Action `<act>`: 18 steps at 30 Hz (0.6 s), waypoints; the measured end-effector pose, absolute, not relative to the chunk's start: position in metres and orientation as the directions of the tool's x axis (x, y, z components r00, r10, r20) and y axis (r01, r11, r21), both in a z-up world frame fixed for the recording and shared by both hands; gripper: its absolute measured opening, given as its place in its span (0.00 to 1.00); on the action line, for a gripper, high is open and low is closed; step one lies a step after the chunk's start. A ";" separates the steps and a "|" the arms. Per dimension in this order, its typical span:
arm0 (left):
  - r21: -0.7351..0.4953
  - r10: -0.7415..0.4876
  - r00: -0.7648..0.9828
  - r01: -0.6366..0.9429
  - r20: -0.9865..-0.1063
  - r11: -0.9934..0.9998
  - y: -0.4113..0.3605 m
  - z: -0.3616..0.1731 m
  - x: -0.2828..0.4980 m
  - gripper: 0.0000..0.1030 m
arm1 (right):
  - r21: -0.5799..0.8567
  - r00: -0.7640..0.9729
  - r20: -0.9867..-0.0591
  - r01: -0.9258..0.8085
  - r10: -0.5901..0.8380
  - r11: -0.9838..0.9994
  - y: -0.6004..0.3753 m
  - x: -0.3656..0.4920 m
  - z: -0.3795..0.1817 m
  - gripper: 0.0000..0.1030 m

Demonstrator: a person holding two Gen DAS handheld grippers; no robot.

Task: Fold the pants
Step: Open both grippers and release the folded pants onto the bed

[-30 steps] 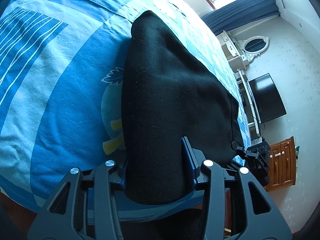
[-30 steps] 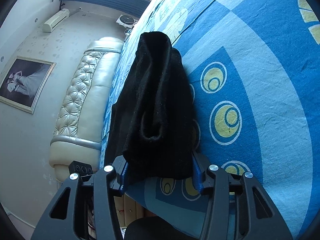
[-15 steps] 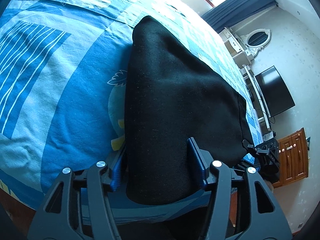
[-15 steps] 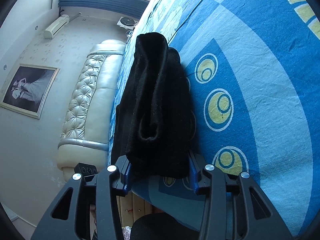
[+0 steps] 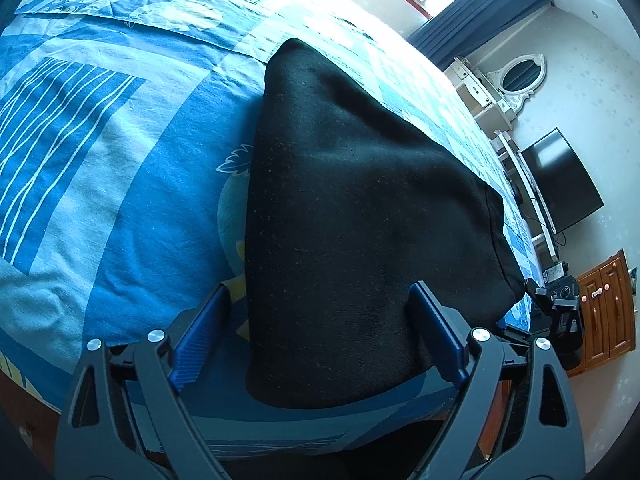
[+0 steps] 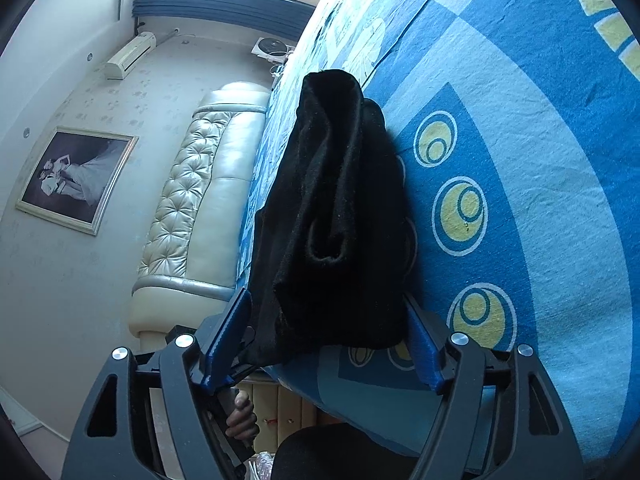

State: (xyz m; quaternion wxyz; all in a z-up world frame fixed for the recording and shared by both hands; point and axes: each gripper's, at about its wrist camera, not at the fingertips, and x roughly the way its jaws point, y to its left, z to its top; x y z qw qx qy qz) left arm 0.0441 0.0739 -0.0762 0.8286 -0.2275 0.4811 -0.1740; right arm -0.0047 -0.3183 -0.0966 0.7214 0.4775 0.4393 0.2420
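Note:
The black pants (image 5: 352, 208) lie folded into a thick bundle on the blue patterned bed sheet (image 5: 100, 160), with their near end at the bed's edge. My left gripper (image 5: 320, 292) straddles that near end. Its jaws are opening and the left pad (image 5: 200, 332) stands clear of the cloth. From the other corner, the pants (image 6: 336, 200) show a rolled fold on top. My right gripper (image 6: 326, 300) also has the cloth between its opening jaws, and its pads do not press on it. A hand (image 6: 240, 416) shows below the right gripper's left finger.
A cream tufted headboard (image 6: 200, 200) runs along the bed's left side in the right wrist view, with a framed picture (image 6: 72, 176) on the wall. In the left wrist view, a television (image 5: 560, 184), a wooden cabinet (image 5: 604, 304) and an oval mirror (image 5: 520, 76) stand beyond the bed.
The jaws of both grippers have spread apart and let go of the near end of the pants. The pants rest on the bed in the same place.

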 end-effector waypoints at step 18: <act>-0.428 -0.351 0.543 -0.016 -0.762 0.904 0.065 -0.056 0.011 0.92 | 0.783 0.467 -0.575 0.077 0.672 0.617 -0.312 -0.029 -0.081 0.77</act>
